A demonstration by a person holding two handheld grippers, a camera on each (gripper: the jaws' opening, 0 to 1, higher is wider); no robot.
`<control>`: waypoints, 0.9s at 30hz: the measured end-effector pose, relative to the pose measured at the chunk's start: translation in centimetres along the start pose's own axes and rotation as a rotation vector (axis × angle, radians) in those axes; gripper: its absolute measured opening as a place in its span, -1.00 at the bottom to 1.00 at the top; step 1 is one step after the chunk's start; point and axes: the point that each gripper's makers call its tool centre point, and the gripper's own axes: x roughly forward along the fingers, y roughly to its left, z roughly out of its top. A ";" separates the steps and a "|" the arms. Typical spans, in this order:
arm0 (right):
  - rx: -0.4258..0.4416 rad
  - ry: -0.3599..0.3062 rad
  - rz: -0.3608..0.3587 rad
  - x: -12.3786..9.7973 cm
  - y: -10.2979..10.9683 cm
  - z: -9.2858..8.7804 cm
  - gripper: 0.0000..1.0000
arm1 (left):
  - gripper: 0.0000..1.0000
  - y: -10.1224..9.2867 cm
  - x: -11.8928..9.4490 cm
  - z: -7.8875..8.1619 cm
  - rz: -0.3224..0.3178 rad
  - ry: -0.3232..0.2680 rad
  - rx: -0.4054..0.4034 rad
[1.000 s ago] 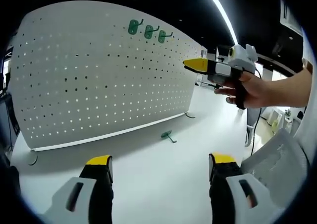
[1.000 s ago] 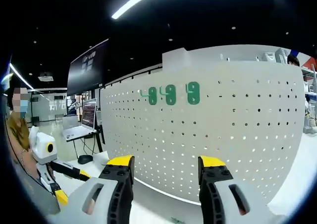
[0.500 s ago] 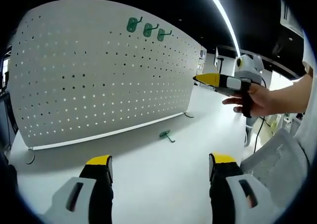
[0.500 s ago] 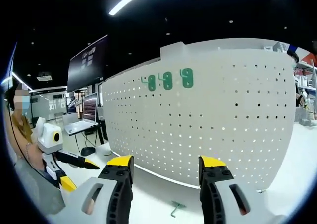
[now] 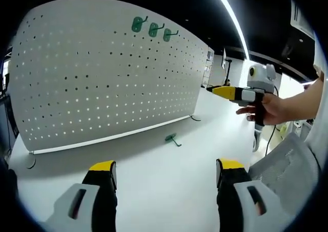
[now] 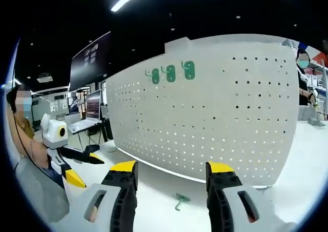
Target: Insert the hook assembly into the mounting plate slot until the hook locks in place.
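A white perforated mounting plate point(image 5: 102, 73) point(image 6: 215, 119) stands upright on the white table. Three green hooks point(image 5: 152, 29) point(image 6: 171, 73) hang in a row near its top edge. One loose green hook point(image 5: 173, 139) point(image 6: 180, 200) lies on the table in front of the plate. My left gripper point(image 5: 161, 170) is open and empty, low over the table, well short of the loose hook. My right gripper point(image 6: 171, 170) is open and empty too, with the loose hook lying between and beyond its tips. In the left gripper view the right gripper point(image 5: 233, 92) shows at the right, held by a hand.
The plate rests on small feet point(image 5: 196, 119) at its lower corners. A person point(image 6: 28, 160) holds the left gripper point(image 6: 69, 157) at the left of the right gripper view. Desks with monitors point(image 6: 92, 119) stand behind. A grey mesh object point(image 5: 287, 165) sits at the right.
The right gripper has drawn back from the plate and dipped, so the loose hook now shows ahead of it. The left gripper has stayed put.
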 end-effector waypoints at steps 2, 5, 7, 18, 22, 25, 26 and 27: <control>0.009 0.011 -0.006 -0.3 -0.2 -0.4 0.02 | 0.64 0.0 0.0 -0.1 0.000 0.004 0.000; 0.018 0.024 -0.009 -0.7 -0.2 -1.0 0.03 | 0.64 0.2 0.0 -0.2 0.001 0.004 -0.002; 0.021 0.030 -0.014 -1.0 -0.2 -1.2 0.02 | 0.64 0.1 0.0 -0.2 0.001 0.005 -0.002; 0.027 0.102 -0.009 -2.0 0.0 -3.3 0.03 | 0.64 0.1 -0.1 -0.1 -0.003 0.001 -0.003; 0.045 0.130 -0.003 -2.5 -0.1 -4.3 0.06 | 0.64 0.2 -0.2 -0.1 -0.003 0.001 -0.006; 0.050 0.155 0.007 -2.8 0.2 -4.9 0.06 | 0.64 0.2 -0.3 -0.2 -0.005 0.004 -0.005; 0.054 0.165 0.013 -2.9 0.3 -5.1 0.06 | 0.64 0.2 -0.3 -0.2 -0.005 0.005 -0.004; 0.055 0.172 0.013 -3.0 0.3 -5.4 0.06 | 0.64 0.3 -0.3 -0.3 -0.006 0.010 -0.005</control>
